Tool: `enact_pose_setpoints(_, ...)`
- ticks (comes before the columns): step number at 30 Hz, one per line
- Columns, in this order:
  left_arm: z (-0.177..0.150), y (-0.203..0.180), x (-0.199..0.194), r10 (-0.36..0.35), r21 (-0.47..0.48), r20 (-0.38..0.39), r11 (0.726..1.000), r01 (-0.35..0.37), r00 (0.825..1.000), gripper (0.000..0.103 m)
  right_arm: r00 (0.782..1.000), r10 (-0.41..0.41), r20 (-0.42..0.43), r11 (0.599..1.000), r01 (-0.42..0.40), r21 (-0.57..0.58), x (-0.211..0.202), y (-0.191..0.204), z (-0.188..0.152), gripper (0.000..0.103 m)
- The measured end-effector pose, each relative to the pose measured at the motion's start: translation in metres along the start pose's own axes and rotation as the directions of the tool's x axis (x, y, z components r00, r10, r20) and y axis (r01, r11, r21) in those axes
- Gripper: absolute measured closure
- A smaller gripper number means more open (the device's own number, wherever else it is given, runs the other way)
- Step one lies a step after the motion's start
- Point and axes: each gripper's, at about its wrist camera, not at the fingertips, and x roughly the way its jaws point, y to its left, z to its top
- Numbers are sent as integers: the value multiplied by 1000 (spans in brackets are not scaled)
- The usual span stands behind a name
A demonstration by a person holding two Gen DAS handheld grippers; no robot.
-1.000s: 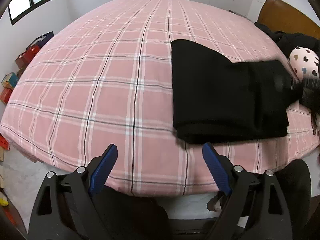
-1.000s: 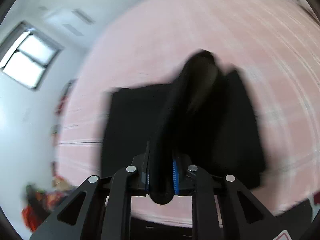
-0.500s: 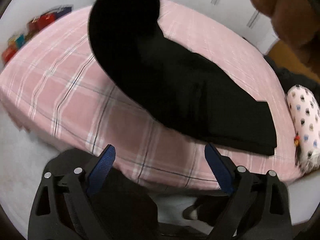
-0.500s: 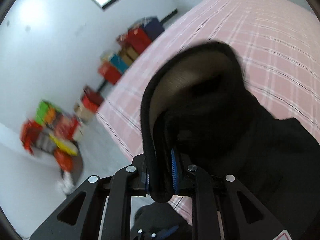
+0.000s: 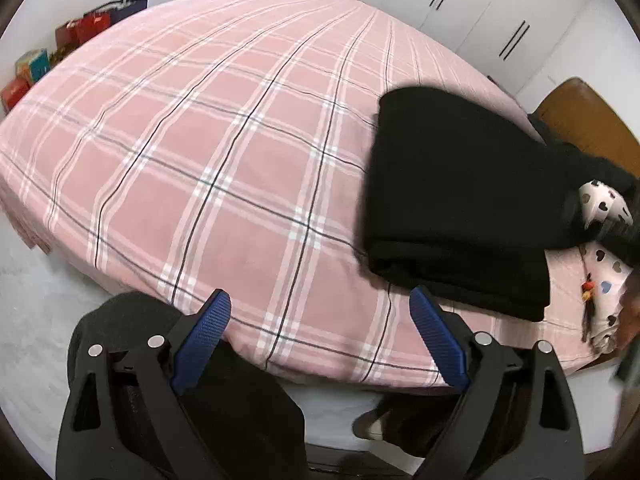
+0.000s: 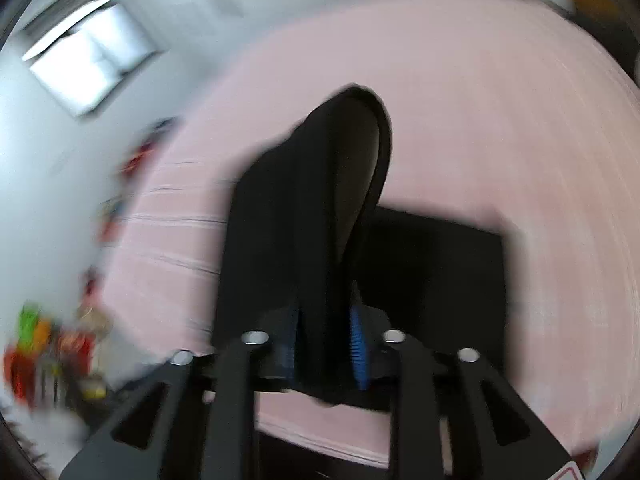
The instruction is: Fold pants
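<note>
The black pants (image 5: 452,200) lie folded in a thick stack on the right side of the pink plaid bed (image 5: 200,140). My left gripper (image 5: 319,294) hovers open over the bed's near edge, just left of the stack, with nothing between its blue pads. In the blurred right wrist view, my right gripper (image 6: 324,344) has a standing fold of the black pants (image 6: 320,200) between its blue pads, and its jaws are opening. The fabric still fills the gap between them. The rest of the pants (image 6: 432,264) lies flat on the bed (image 6: 520,120) behind.
A heart-print pillow (image 5: 604,204) and dark clothes (image 5: 592,164) lie at the right by the wooden headboard (image 5: 588,120). White wardrobe doors (image 5: 480,20) stand behind the bed. Coloured boxes (image 5: 80,32) line the far left wall. A person's dark-clad knee (image 5: 132,320) is below the bed edge.
Half a second ago the pants were swung up over the bed; now they lie stacked at the right. The right gripper's pads stand wider apart around the fold.
</note>
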Motion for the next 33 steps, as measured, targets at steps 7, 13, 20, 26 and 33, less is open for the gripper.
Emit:
enact_pose_setpoints(7, 12, -29, -8, 85, 103, 38, 991, -88, 996, 14, 977, 165, 138, 984, -173, 48, -23, -18, -18, 68)
enact_pose_setpoints(13, 31, -65, -7, 106, 158, 48, 981, -113, 993, 14, 996, 78, 46, 997, -78, 7, 30, -1, -5, 43)
enact_pose_setpoints(20, 42, -102, 4, 130, 240, 47, 961, -138, 990, 14, 951, 283, 128, 958, -286, 10, 3, -8, -10, 88)
enact_pose_setpoints(26, 49, -120, 23, 154, 264, 15, 952, -152, 988, 14, 956, 196, 218, 981, -194, -28, -34, -26, 2, 87)
enact_pose_setpoints(33, 45, -125, 46, 209, 294, -29, 936, -192, 977, 14, 971, 78, 227, 993, -95, 66, -27, -55, -10, 73)
